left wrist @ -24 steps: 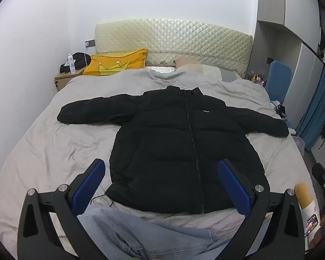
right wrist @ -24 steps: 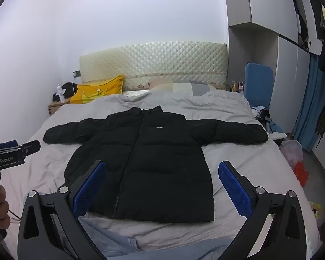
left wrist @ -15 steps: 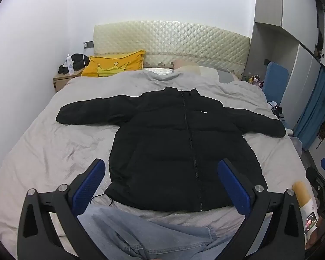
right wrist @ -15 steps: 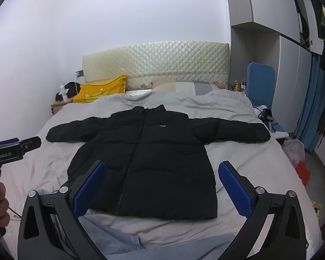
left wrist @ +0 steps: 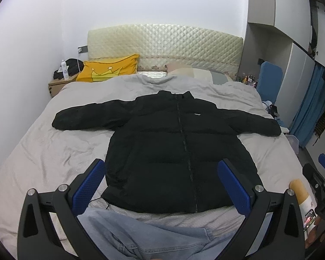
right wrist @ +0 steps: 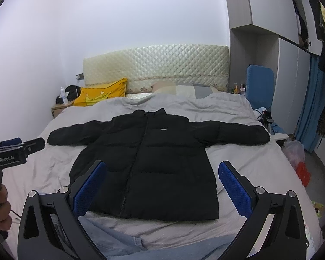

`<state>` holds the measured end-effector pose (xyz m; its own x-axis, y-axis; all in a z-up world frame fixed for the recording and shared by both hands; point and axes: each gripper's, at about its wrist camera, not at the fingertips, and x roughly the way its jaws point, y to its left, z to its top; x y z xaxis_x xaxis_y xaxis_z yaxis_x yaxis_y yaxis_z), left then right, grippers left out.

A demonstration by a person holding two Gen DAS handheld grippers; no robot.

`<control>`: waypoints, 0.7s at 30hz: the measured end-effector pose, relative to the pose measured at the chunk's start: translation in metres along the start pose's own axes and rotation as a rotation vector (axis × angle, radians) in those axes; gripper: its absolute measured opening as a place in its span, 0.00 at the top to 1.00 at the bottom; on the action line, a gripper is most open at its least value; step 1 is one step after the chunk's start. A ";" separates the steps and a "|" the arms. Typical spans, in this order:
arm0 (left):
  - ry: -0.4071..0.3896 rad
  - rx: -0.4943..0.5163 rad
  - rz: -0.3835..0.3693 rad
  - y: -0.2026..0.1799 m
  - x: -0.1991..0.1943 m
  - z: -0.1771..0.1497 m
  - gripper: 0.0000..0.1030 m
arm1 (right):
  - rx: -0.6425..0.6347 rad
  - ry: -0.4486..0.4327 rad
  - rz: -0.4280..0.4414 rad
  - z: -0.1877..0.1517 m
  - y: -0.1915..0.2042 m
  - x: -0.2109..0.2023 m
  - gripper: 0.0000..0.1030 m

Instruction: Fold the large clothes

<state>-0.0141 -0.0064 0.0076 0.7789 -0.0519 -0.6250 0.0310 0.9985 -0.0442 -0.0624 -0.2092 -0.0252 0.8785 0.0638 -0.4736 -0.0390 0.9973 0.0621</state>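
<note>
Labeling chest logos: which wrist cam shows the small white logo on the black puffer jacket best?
Right wrist view: the small white logo sits near centre on the black puffer jacket and reads clearly. In the left wrist view it is smaller, skewed and harder to make out.

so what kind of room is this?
A home bedroom, most likely: a bed with a quilted headboard, a yellow pillow, and wardrobes on the right. A black jacket lies spread on it.
</note>
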 end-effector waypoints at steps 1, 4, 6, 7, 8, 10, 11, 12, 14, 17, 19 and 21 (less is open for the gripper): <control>-0.002 0.004 0.002 0.000 0.002 -0.001 0.00 | 0.001 -0.008 0.002 -0.003 -0.001 0.001 0.00; -0.035 0.015 0.019 -0.001 0.012 -0.010 0.00 | -0.010 -0.035 -0.007 -0.010 -0.005 0.006 0.00; -0.040 0.020 0.014 -0.001 0.018 -0.017 0.00 | -0.026 -0.051 -0.023 -0.019 -0.006 0.013 0.00; -0.042 0.024 0.014 -0.001 0.021 -0.019 0.00 | -0.031 -0.050 -0.024 -0.023 -0.006 0.017 0.00; -0.044 0.027 0.023 -0.001 0.022 -0.022 0.00 | -0.033 -0.046 -0.024 -0.026 -0.007 0.020 0.00; -0.027 0.009 0.032 0.000 0.026 -0.026 0.00 | -0.045 -0.016 -0.021 -0.034 -0.004 0.029 0.00; -0.012 0.005 0.025 -0.001 0.028 -0.029 0.00 | -0.051 -0.006 -0.016 -0.035 -0.004 0.030 0.00; 0.013 0.000 0.013 0.000 0.031 -0.031 0.00 | -0.054 0.005 -0.012 -0.037 -0.003 0.032 0.00; 0.020 -0.002 0.030 -0.001 0.031 -0.036 0.00 | -0.037 0.017 -0.011 -0.038 -0.005 0.032 0.00; 0.005 -0.001 0.058 0.000 0.028 -0.037 0.00 | -0.043 0.009 -0.010 -0.034 -0.006 0.029 0.00; -0.004 -0.012 0.053 0.002 0.025 -0.037 0.00 | -0.049 -0.003 -0.021 -0.033 -0.006 0.026 0.00; -0.012 -0.012 0.062 0.004 0.023 -0.035 0.00 | -0.045 -0.002 -0.014 -0.033 -0.005 0.024 0.00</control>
<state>-0.0178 -0.0045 -0.0346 0.7867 0.0107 -0.6172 -0.0254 0.9996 -0.0150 -0.0564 -0.2115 -0.0659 0.8801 0.0497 -0.4722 -0.0481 0.9987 0.0155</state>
